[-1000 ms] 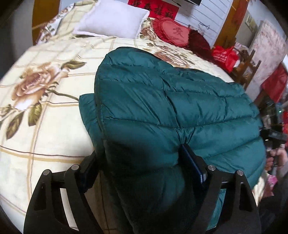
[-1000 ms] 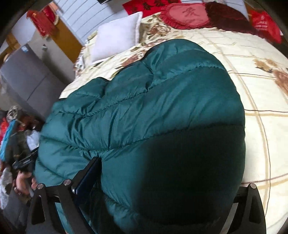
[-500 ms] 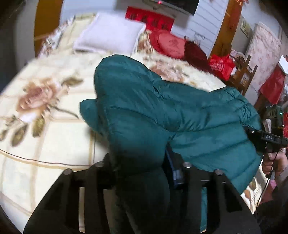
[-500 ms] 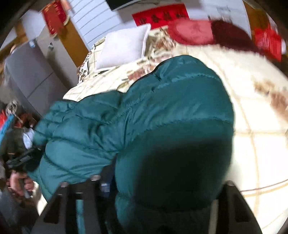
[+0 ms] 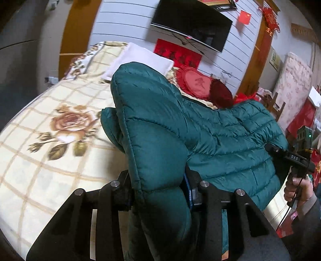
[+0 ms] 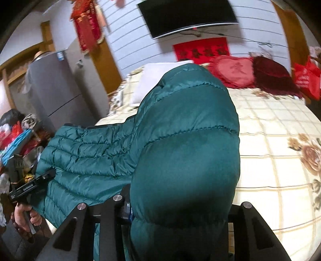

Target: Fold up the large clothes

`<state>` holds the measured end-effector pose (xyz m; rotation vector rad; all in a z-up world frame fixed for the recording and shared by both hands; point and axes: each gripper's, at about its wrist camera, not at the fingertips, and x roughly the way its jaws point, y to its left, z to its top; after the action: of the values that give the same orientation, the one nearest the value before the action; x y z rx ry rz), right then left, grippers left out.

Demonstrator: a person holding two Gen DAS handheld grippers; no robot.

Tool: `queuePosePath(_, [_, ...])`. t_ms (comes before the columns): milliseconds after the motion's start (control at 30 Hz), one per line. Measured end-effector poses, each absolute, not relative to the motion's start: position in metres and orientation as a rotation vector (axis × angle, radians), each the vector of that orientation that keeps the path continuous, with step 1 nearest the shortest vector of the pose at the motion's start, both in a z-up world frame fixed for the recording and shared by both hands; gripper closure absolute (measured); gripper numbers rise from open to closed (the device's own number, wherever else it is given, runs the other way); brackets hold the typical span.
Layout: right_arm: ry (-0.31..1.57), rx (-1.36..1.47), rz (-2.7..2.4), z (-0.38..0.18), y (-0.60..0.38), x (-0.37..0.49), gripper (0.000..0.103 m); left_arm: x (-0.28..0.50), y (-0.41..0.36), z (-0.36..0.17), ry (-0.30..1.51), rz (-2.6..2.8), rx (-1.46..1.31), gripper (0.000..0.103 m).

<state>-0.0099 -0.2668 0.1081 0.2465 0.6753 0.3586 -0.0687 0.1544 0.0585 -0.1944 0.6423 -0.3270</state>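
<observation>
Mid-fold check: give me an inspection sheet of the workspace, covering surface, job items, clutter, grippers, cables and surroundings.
Surface: bed with a cream rose-print checked blanket.
Job's things: green puffer jacket, near edge lifted off the bed.
Clutter: white pillow, red heart cushion, dark red cushion at the head.
Grippers: left gripper and right gripper each clamped on a jacket fold.
Cables: thin cable hanging below the right hand.
Surroundings: wall television, grey refrigerator, red banner.
</observation>
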Motion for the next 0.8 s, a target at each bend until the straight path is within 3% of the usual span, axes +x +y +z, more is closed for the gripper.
queuePosePath(300, [0.770,0.266,0.394,0.058,-0.231,0.012,0.062,-0.044,0.182,0.017,0.739,-0.265,-0.172,0.065])
queuePosePath(367, [0.806,0.323,0.386,0.038,-0.239,0.022,0.056,-0.036,0.185,0.008,0.756,-0.258,-0.182,0.059])
queuePosePath(467, [0.872,0.440,0.367,0.018,-0.253,0.027,0.031,-0.031,0.186,-0.001,0.796,-0.225,-0.183,0.044])
queuePosePath(533, [0.915,0.535,0.371,0.010,-0.262,0.032,0.030,-0.028,0.189,-0.004,0.818,-0.197,-0.182,0.027])
queuePosePath(633, [0.917,0.641,0.369,0.012,-0.275,0.029,0.030,-0.027,0.201,-0.006,0.851,-0.146,-0.203,0.013])
queuePosePath(800, [0.862,0.557,0.270,0.045,-0.283,-0.001,0.030,-0.042,0.210,0.004,0.838,-0.122,-0.218,0.012])
